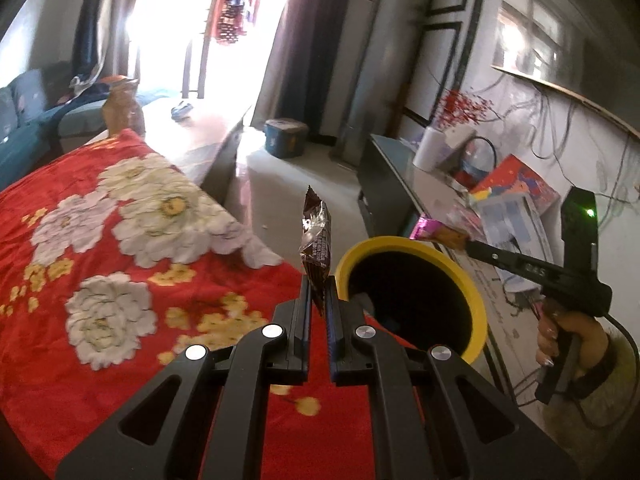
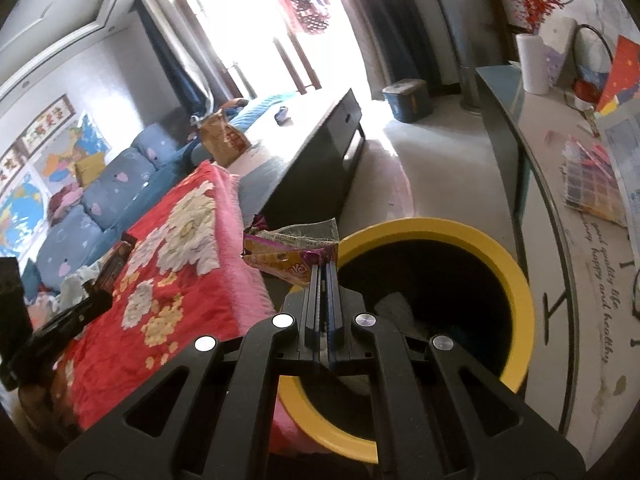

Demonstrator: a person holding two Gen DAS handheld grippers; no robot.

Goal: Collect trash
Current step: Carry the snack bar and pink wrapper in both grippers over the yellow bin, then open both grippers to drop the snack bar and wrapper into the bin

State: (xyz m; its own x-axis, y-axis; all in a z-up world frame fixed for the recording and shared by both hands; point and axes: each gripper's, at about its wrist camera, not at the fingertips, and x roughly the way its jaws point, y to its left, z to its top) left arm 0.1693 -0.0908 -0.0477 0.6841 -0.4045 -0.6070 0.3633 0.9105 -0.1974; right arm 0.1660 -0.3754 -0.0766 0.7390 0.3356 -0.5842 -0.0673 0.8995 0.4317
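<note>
Looking down the left gripper, I had its jaws clamped tight on a crinkly brown foil snack wrapper, which stuck straight up out of the tips. Just to the right of that claw and a bit beyond it sat the yellow-rimmed trash bin, black inside, so the wrapper was beside the rim, not over the hole. Left of the claw and under it was the red blanket with big white flowers.

Off to the far right of the left claw I could see the right gripper from the side, held by a hand in a fuzzy sleeve, with a pink and orange wrapper at its tip just past the far rim of the bin.

From the right wrist view, the right gripper had its jaws pressed together on that same pink and orange wrapper, which fanned out left of the tips. The bin's mouth opened right below and to the right of the claw, with some crumpled stuff in the bottom, hard to say what. Way off left, the other gripper's brown wrapper showed over the blanket.
</note>
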